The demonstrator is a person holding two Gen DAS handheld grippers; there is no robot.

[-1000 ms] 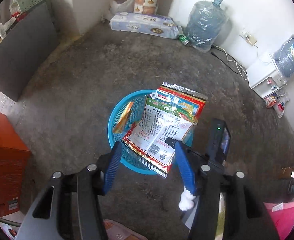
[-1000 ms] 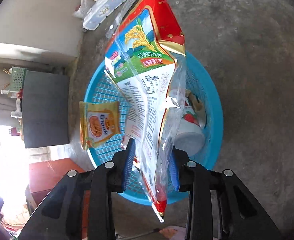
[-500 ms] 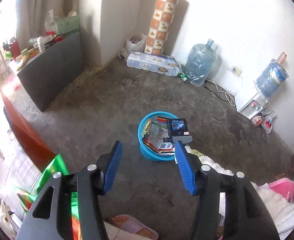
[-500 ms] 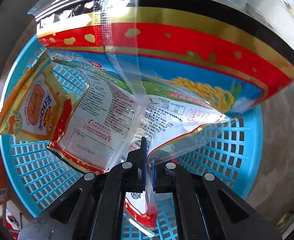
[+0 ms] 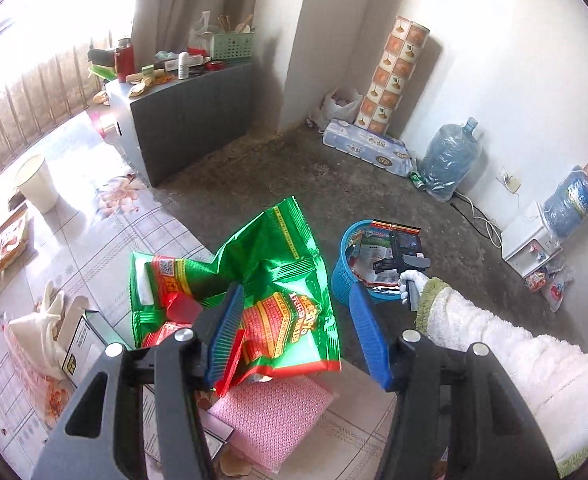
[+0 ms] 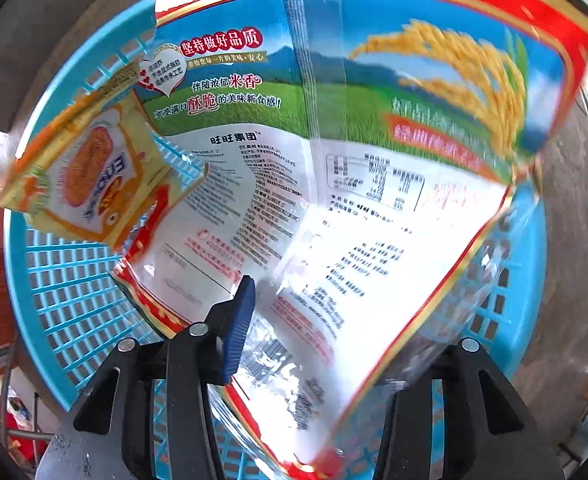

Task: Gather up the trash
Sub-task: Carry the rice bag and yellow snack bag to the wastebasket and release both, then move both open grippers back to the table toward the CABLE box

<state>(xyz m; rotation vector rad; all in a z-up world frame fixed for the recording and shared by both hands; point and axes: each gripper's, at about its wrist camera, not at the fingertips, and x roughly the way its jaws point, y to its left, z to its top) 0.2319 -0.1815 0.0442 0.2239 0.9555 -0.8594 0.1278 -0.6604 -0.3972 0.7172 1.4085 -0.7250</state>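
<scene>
Right tool (image 6: pixel 318 332) has opened, rice-cracker bag (image 6: pixel 334 184) dropped into blue basket (image 6: pixel 65 300); left tool (image 5: pixel 298 332) open beside basket, over green wrapper (image 5: pixel 253 292).

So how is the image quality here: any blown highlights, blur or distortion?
Left wrist view: window area at upper left is blown out, the green snack bag shows foil glare, and fisheye bending curves the walls. Right wrist view: the rice cracker bag fills the frame, smeared by motion blur toward its right side, sharper at left; the blue basket rim bows strongly.
</scene>
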